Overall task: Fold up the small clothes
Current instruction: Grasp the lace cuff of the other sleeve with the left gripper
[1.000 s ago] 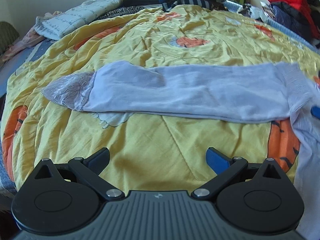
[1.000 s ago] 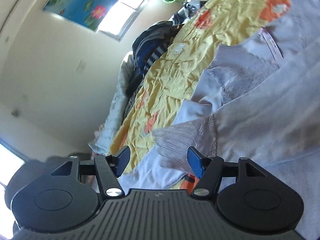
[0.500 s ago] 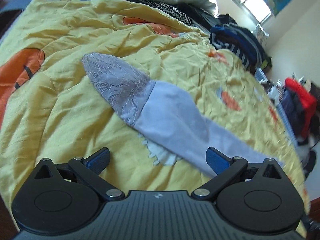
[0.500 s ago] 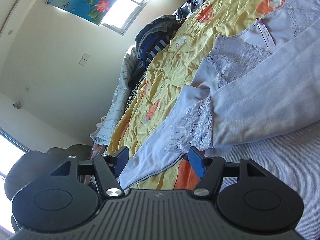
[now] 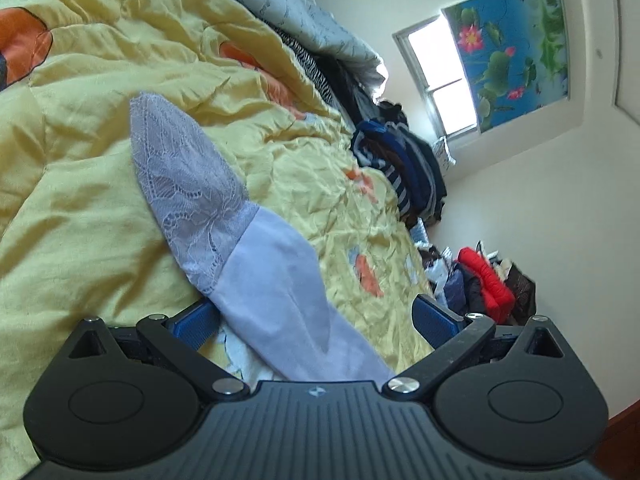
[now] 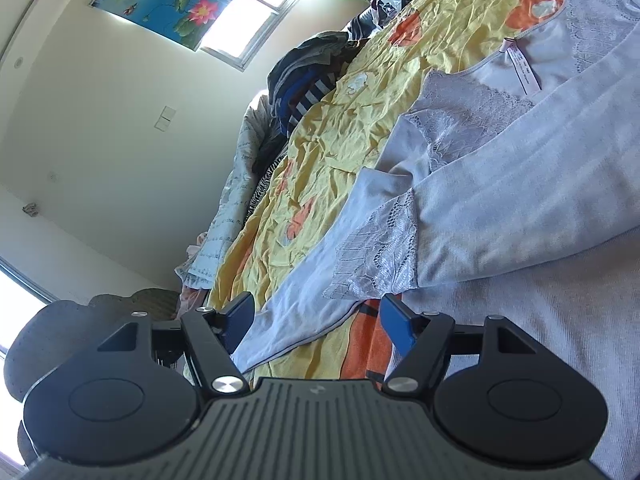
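Note:
A lavender long-sleeved top with lace trim lies spread on a yellow quilt. In the left wrist view one sleeve with a lace cuff runs from between my left gripper's fingers out to the upper left. My left gripper is open, low over the sleeve. In the right wrist view the top's body, its neckline label and a lace cuff lie ahead. My right gripper is open, with a sleeve edge between its fingers.
The yellow quilt with orange prints covers the bed. Piles of dark and striped clothes and a pale blanket lie along the far side. Red and dark clothes are heaped at the far end. A wall and window stand beyond.
My left gripper has swung round and come down close over the sleeve, which now lies between its fingers. My right gripper has moved closer to the sleeve edge. Both stay open.

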### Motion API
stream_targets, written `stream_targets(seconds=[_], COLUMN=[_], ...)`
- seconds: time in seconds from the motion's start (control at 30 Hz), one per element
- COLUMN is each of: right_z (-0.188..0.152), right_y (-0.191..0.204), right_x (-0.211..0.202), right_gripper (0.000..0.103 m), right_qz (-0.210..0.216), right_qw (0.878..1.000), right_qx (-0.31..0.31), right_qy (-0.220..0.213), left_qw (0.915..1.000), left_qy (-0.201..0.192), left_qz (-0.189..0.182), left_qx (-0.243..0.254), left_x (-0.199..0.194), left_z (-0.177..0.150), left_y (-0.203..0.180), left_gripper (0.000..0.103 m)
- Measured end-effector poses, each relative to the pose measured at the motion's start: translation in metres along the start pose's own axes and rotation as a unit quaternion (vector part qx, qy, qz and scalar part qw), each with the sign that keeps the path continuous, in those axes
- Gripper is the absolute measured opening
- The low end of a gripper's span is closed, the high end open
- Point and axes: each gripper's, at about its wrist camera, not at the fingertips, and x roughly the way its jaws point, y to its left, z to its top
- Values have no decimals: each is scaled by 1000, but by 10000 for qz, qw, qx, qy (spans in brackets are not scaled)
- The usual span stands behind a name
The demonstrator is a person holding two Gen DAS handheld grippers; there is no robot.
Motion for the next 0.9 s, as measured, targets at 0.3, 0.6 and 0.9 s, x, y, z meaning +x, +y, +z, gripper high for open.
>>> stream_targets(seconds=[0.3,0.6,0.9], right_z=[-6,-9,-12], right_y=[2,1,-4], right_x=[2,-2,-4], right_gripper=[70,70,70], right_qz=[-78,-141,-202], right_qw=[9999,9998,9998], right_qx=[-89,-132,-49], right_qy=[50,27,78], left_qw=[9994,9976,9925], left_qy=[-252,-195,-451], left_qz=[70,615,1017], left_qx=[-212,-264,513], left_x=[20,46,35], left_z=[19,26,12], left_y=[-1,-1,-9], left_gripper=[102,37,7])
